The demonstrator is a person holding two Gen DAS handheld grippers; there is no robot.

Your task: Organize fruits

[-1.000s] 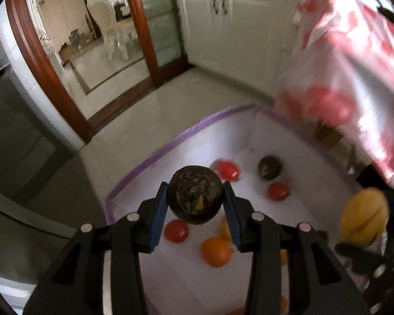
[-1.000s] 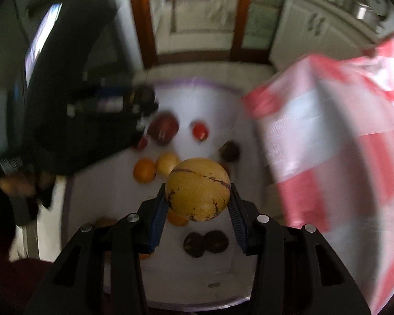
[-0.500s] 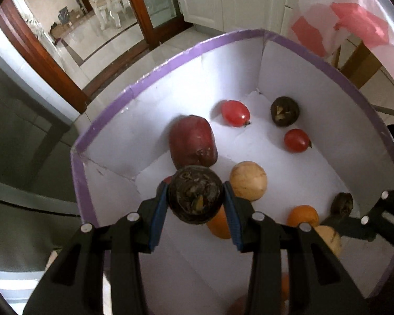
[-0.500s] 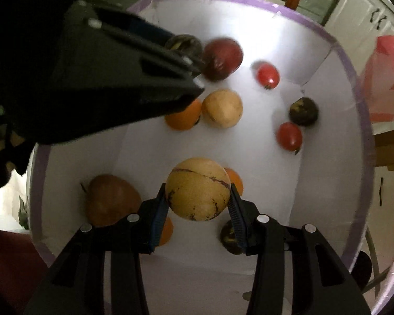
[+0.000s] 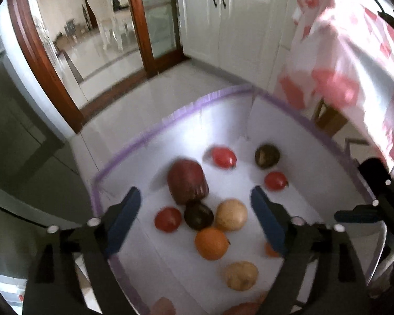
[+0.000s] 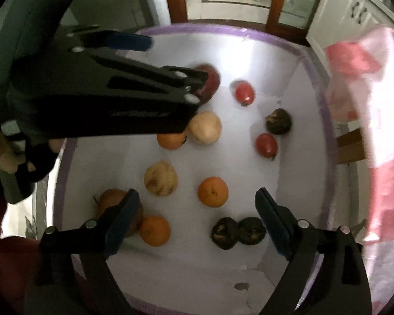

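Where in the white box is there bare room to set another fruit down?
In the right wrist view, white box: bare floor nearest the camera, below the two dark fruits; also between the orange and tomato. Crowded around the red apple.

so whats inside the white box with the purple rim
Loose fruit lies on the floor of the white box: three oranges, three red tomatoes, a dark red apple, pale yellow round fruits and dark wrinkled ones. The left tongs cover part of it.
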